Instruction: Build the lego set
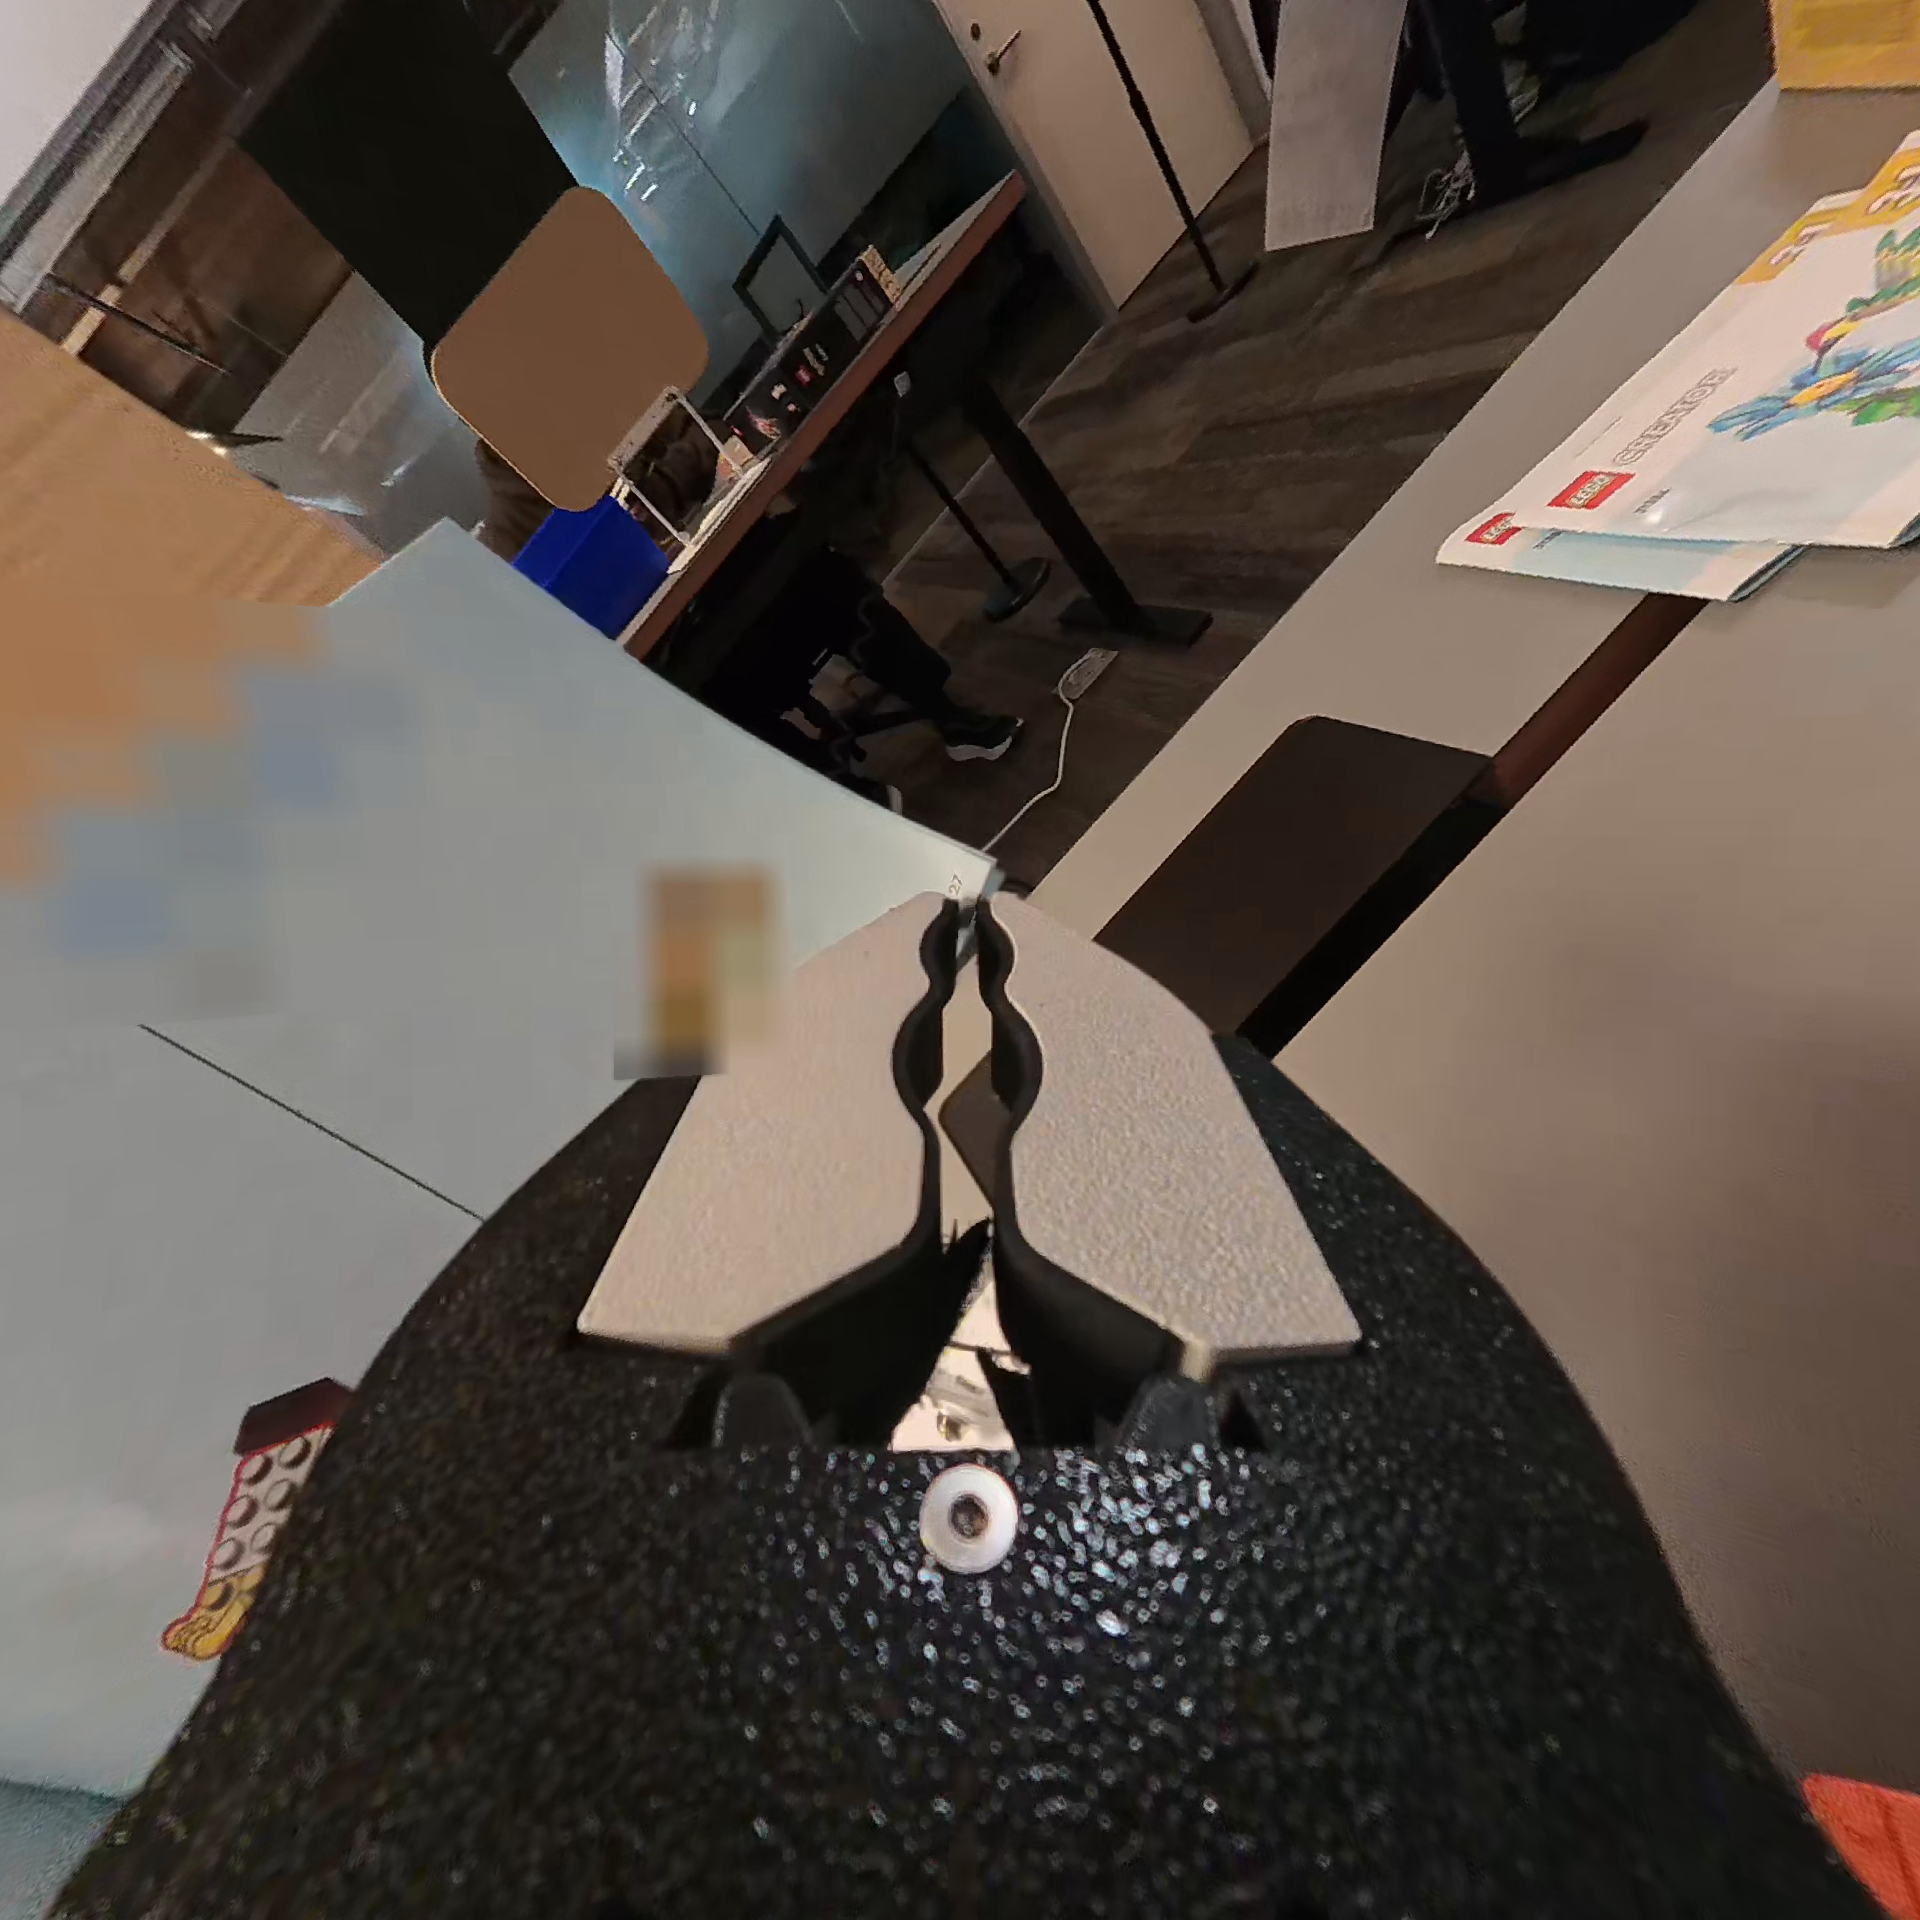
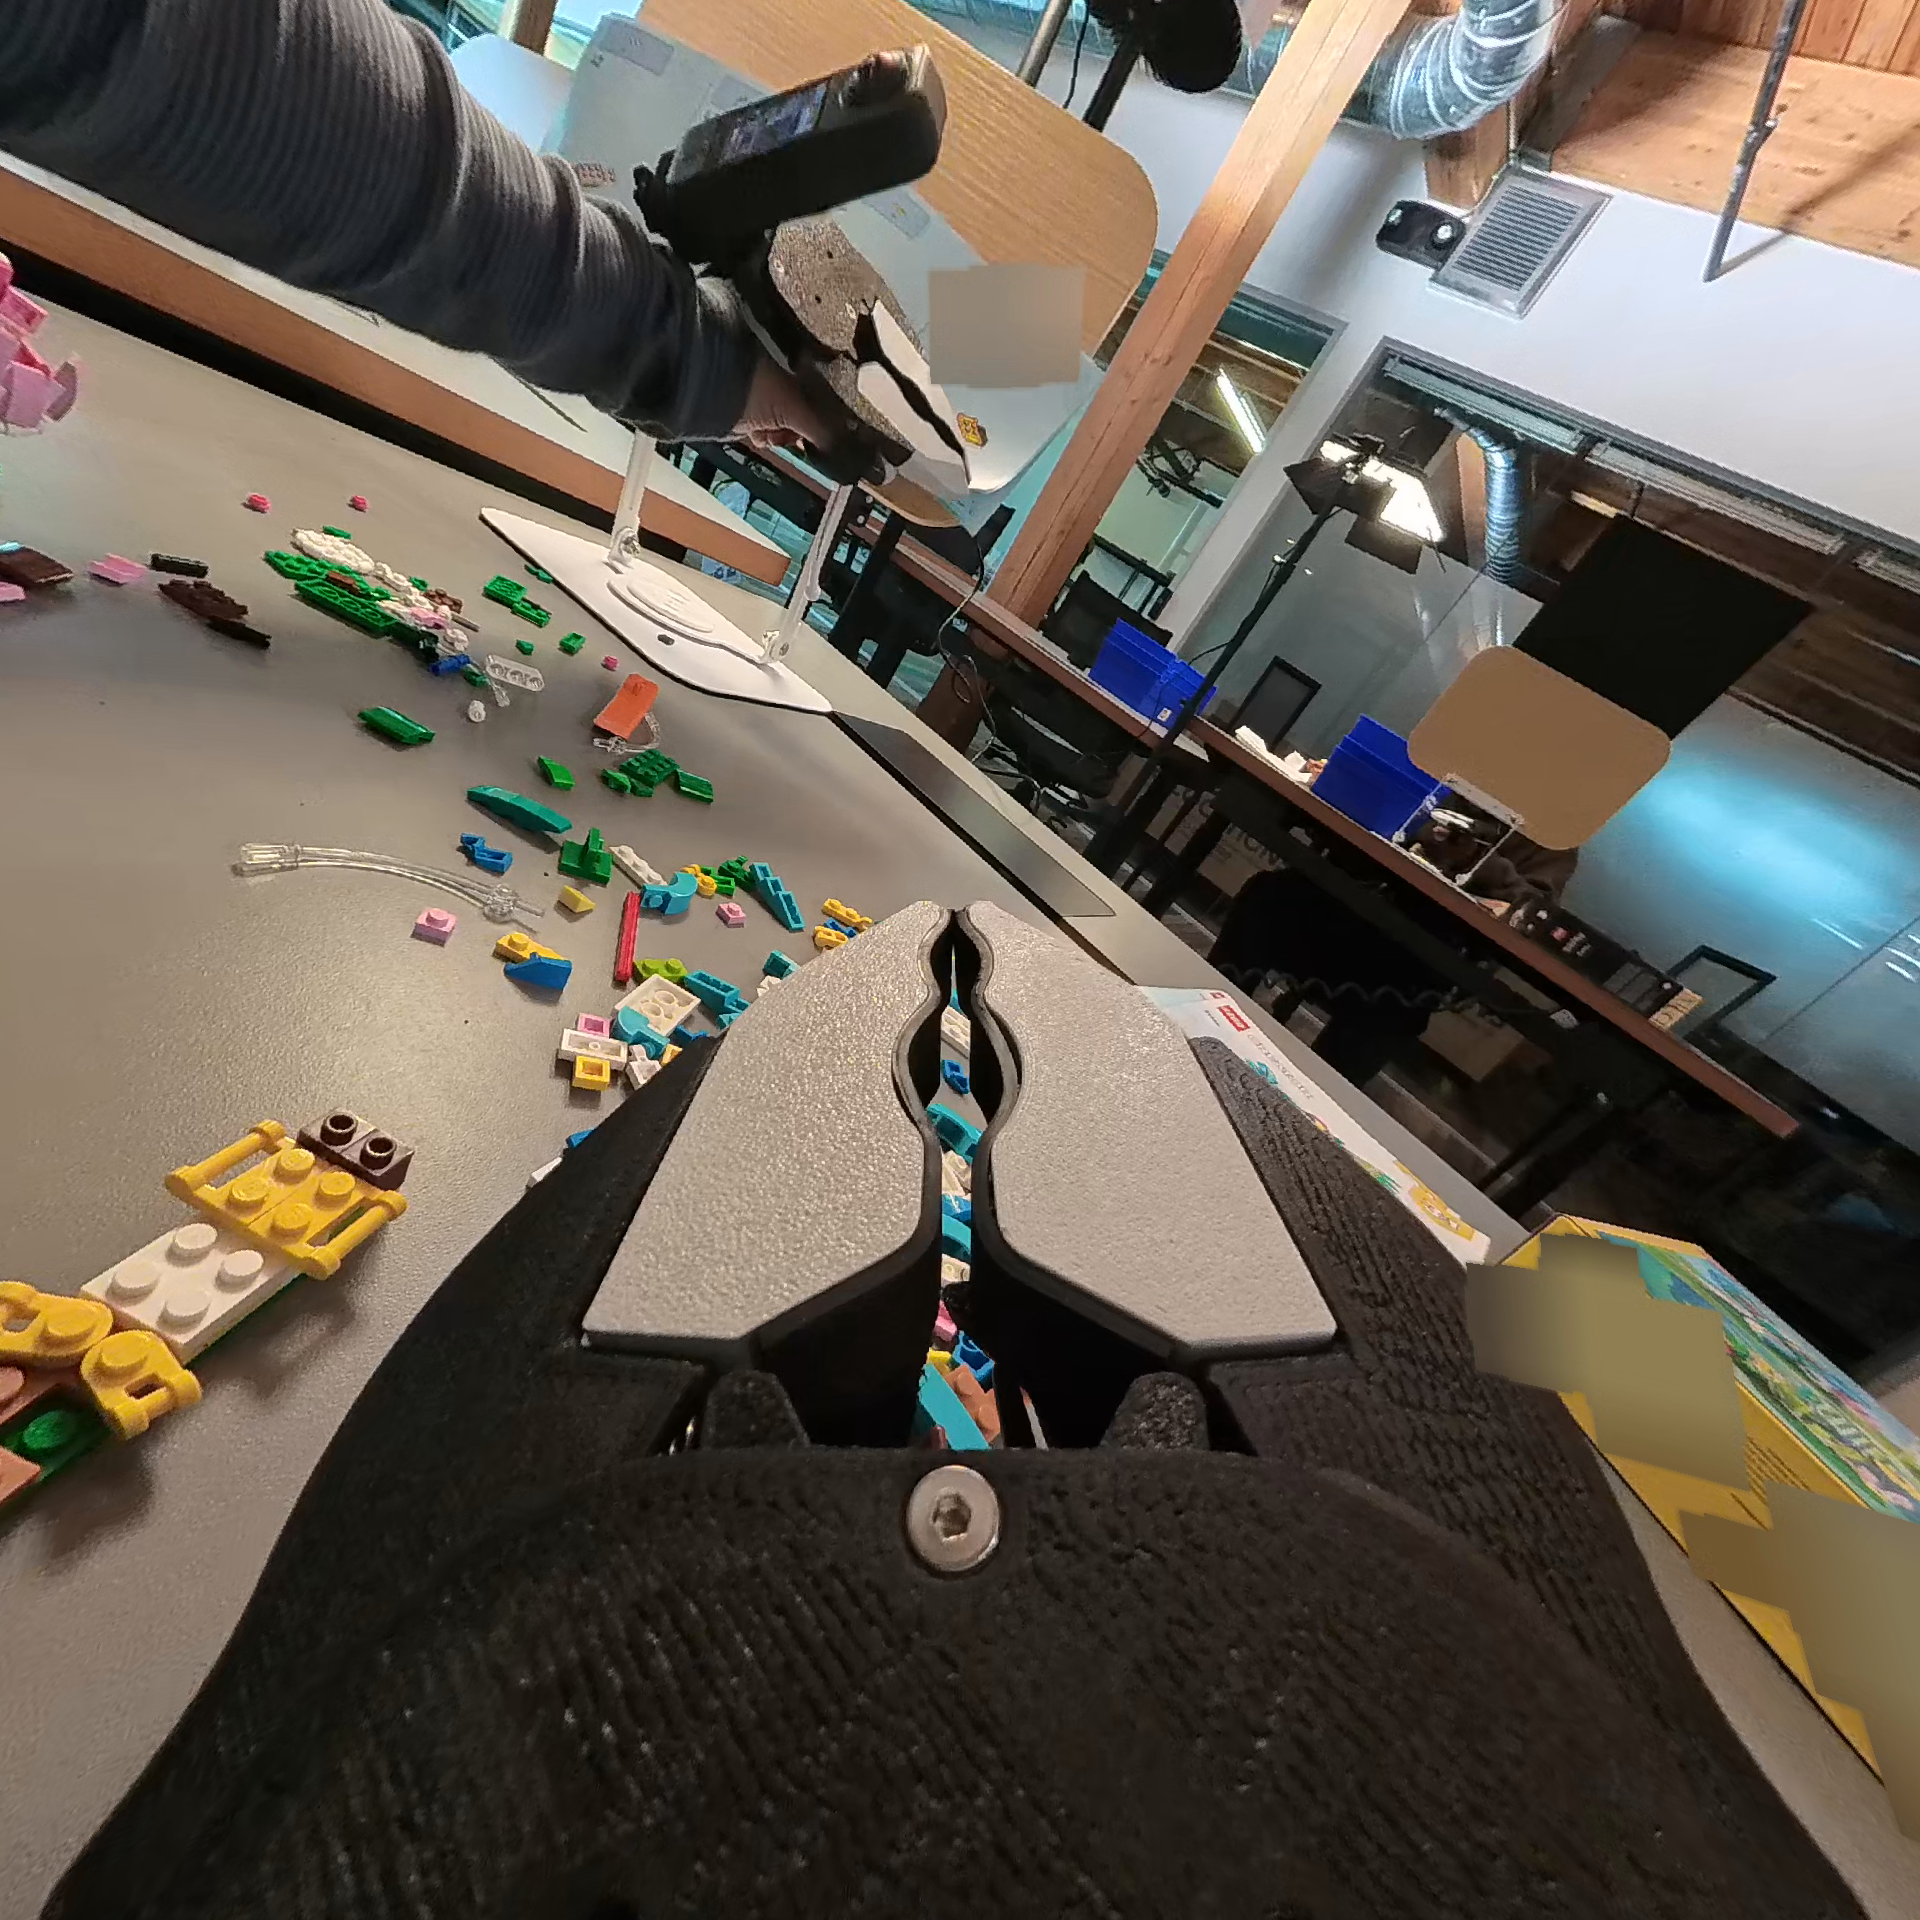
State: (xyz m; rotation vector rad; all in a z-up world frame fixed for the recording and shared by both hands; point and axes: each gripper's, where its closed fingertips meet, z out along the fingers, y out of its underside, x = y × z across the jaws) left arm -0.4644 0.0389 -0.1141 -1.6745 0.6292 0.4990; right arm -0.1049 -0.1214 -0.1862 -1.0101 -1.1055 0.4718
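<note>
My left gripper point(image 1: 966, 914) is shut on the corner of a light blue instruction booklet page point(image 1: 468, 831) and holds it up. The right wrist view shows it farther off point(image 2: 914, 405), at the booklet on a white stand point(image 2: 665, 613). My right gripper point(image 2: 954, 920) is shut and empty, above a pile of loose bricks point(image 2: 582, 831) on the grey table point(image 2: 156, 987). A partly built model point(image 2: 208, 1247) of yellow, white and brown plates lies at the left.
Two more booklets point(image 1: 1714, 447) lie at the table's far edge. The yellow set box point(image 2: 1714, 1403) lies to the right of my right gripper. A pink build point(image 2: 26, 364), a clear curved piece point(image 2: 384, 868) and an orange separator point(image 2: 627, 701) lie among the bricks. A grey sleeve point(image 2: 364, 187) reaches over the table. There is about 40 centimeters between the tips of the two grippers.
</note>
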